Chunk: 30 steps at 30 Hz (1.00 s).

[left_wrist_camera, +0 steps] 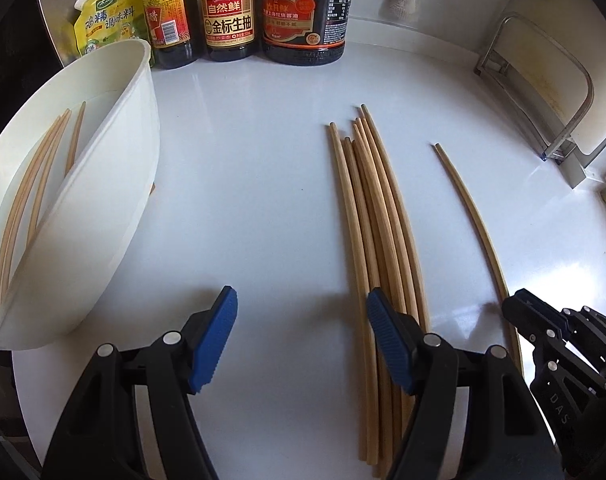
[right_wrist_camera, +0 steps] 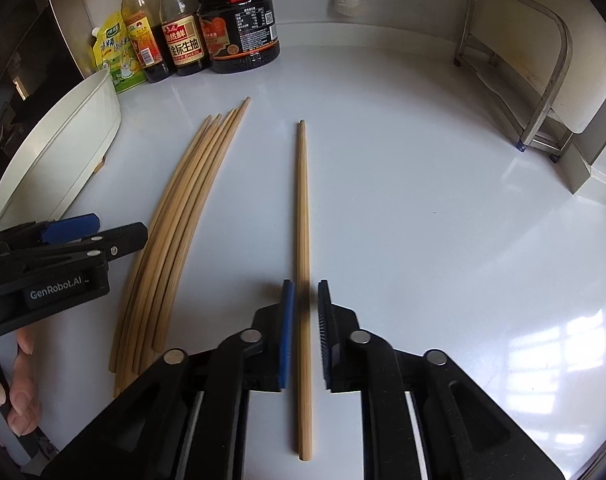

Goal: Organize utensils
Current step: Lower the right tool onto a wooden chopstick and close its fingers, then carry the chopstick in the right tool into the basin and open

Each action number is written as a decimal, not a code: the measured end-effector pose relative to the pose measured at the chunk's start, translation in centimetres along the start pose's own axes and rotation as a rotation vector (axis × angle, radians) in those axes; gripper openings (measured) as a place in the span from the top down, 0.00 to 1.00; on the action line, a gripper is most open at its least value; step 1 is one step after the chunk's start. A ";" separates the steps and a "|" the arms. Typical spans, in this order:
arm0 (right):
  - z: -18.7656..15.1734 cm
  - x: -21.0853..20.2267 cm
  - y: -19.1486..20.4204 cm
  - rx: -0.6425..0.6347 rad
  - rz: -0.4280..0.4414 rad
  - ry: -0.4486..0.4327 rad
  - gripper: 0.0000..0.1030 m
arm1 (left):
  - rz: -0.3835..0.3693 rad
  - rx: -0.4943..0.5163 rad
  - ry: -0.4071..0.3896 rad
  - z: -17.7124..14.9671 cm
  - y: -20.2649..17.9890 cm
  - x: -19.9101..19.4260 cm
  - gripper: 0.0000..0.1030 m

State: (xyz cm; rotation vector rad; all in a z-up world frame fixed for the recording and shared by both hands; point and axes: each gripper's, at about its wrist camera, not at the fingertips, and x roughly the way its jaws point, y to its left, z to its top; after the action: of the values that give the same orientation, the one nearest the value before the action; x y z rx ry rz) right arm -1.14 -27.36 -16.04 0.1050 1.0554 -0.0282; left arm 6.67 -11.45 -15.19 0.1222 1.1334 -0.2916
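I am holding my right gripper [right_wrist_camera: 303, 308] low over the counter [right_wrist_camera: 423, 200], its pads narrowly parted around a lone chopstick [right_wrist_camera: 302, 200], not yet pinching it. My left gripper [left_wrist_camera: 301, 336] is hanging spread wide, empty. The chopstick bundle [left_wrist_camera: 377, 220] is lying between them; more are sitting in the tub [left_wrist_camera: 115, 184].

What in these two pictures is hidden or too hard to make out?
- Bundle of chopsticks: left wrist view, near ends hidden behind the left gripper.
- White container: left wrist view, its near wall hides how many chopsticks lie inside.
- Single chopstick: right wrist view, blurred between the right gripper pads; contact unclear.
- Soy sauce jug: top cut off.
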 end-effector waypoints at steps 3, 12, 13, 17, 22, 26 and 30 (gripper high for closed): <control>0.3 -0.2 0.0 -0.001 -0.008 -0.018 0.77 | 0.009 0.004 -0.001 0.0 -0.1 0.1 0.34; 1.2 1.2 0.5 -0.030 -0.036 0.006 0.65 | 0.049 0.013 0.005 0.0 0.0 0.8 0.26; 1.3 1.4 0.7 -0.038 -0.050 0.009 0.63 | 0.053 0.014 0.004 0.0 -0.1 0.8 0.26; 1.7 1.8 1.0 -0.050 -0.051 -0.005 0.63 | 0.051 0.015 -0.006 0.2 -0.3 0.9 0.26; 1.7 1.9 1.2 -0.067 -0.037 -0.016 0.68 | 0.032 0.041 -0.023 0.3 -0.6 0.6 0.48; 1.6 1.7 1.8 -0.087 -0.035 -0.014 0.94 | 0.006 0.067 -0.024 0.3 -1.2 0.3 0.86; 1.7 1.6 1.3 -0.043 -0.001 -0.006 0.94 | -0.020 0.077 0.000 0.5 -1.4 0.4 0.93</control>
State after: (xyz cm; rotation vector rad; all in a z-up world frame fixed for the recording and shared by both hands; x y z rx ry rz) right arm 1.25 -26.15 -16.52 0.0657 1.0491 -0.0068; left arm 6.85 -12.99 -15.24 0.1783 1.1248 -0.3533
